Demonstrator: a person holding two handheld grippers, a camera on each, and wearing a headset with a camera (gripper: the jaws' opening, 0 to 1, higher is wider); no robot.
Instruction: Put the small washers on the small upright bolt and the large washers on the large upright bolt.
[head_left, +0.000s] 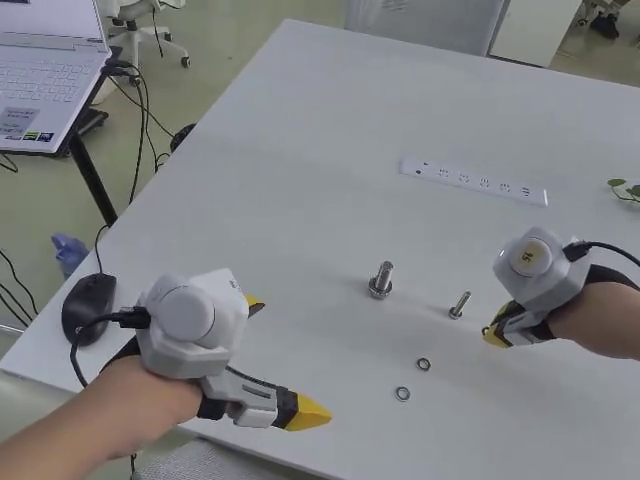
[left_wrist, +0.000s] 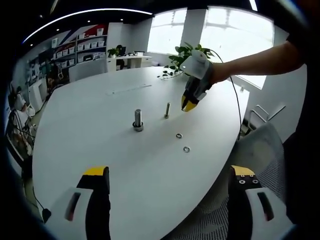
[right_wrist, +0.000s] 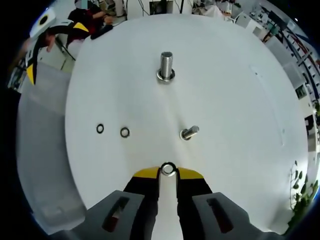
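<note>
I am partway through the threading step. My right gripper (right_wrist: 168, 173) is holding a washer (right_wrist: 168, 169) at its very tip, with its fingers (right_wrist: 145, 176) clenched on the rim. It is hanging just short of the small bolt (right_wrist: 189, 132), which is standing on the tabletop (right_wrist: 240, 75). I cannot tell the washer's size for certain. Being this close to the small bolt, I am judging it to be a small one.

The large bolt (right_wrist: 166, 65) is standing further on. It has a wider ring at its foot, and I cannot tell whether that is a washer or the bolt's own head. Two more washers, one (right_wrist: 124, 132) and another (right_wrist: 100, 128), are lying flat near each other, off to the side of the small bolt.

Next I am needing to bring the washer's hole squarely over the small bolt's top and lower it until the thread is passing through. Only then should I let the fingers go, since a tilted washer is likely to catch on the tip.

My left gripper (left_wrist: 168, 172) is hanging near the tabletop's edge, well apart from the bolts. Its fingers (left_wrist: 95, 175) are spread wide, grasping nothing.
</note>
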